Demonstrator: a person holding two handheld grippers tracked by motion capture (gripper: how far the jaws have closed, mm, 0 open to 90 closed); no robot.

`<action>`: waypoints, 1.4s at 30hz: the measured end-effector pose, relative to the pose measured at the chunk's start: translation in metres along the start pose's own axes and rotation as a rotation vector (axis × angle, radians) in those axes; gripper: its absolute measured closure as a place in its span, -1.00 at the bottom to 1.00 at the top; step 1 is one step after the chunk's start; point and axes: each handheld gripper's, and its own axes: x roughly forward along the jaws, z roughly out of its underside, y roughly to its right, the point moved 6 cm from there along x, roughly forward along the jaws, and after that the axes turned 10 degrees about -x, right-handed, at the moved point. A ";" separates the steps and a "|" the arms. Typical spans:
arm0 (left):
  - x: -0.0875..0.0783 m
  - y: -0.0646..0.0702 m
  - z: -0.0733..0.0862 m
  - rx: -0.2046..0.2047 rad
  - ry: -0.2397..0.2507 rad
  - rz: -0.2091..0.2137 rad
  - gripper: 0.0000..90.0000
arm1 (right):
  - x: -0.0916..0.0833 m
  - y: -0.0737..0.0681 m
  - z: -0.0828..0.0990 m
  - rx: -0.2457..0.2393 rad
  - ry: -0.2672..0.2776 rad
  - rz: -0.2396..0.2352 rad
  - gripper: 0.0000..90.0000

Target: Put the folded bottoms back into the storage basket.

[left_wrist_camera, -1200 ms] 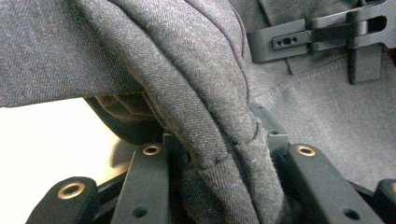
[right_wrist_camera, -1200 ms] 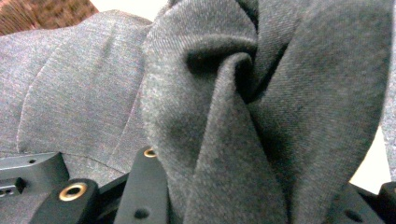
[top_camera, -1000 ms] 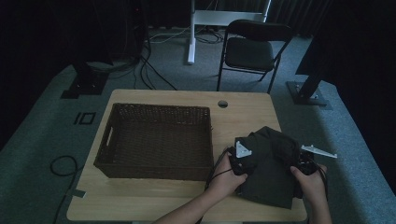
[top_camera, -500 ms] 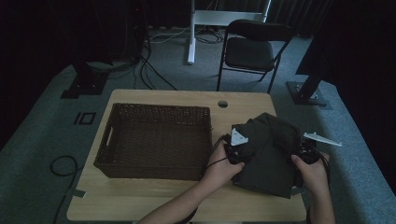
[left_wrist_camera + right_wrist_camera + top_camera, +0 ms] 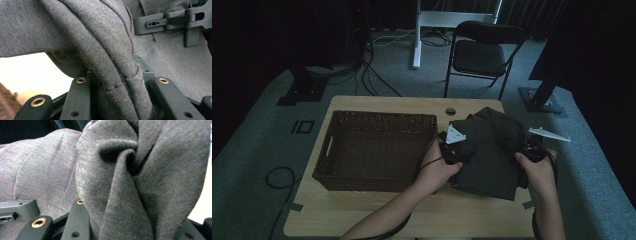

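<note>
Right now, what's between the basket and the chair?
In the high view, bare wooden table top, then grey carpet, lie between the basket and the chair.

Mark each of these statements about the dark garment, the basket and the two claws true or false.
1. Both claws grip the dark grey garment. True: the left claw and the right claw each pinch a fold.
2. The garment lies inside the wicker basket. False: it is beside the basket, on its right.
3. The basket holds nothing. True.
4. A folding chair stands beyond the table. True.
5. The garment is spread flat. False: it hangs bunched between the claws.
</note>
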 end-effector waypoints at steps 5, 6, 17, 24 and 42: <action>-0.007 -0.006 -0.004 -0.002 0.008 -0.005 0.48 | 0.004 -0.007 -0.007 -0.006 0.004 -0.009 0.43; -0.013 -0.011 -0.006 -0.006 0.012 -0.011 0.48 | 0.005 -0.009 -0.009 -0.006 0.008 -0.010 0.43; -0.037 -0.035 -0.013 -0.005 0.029 -0.031 0.47 | 0.027 -0.038 -0.030 -0.027 0.003 -0.044 0.43; -0.050 -0.048 -0.017 -0.001 0.034 -0.048 0.47 | 0.038 -0.052 -0.041 -0.042 0.003 -0.057 0.43; -0.087 -0.093 -0.010 -0.035 0.024 -0.086 0.47 | 0.076 -0.096 -0.057 -0.077 -0.030 -0.104 0.43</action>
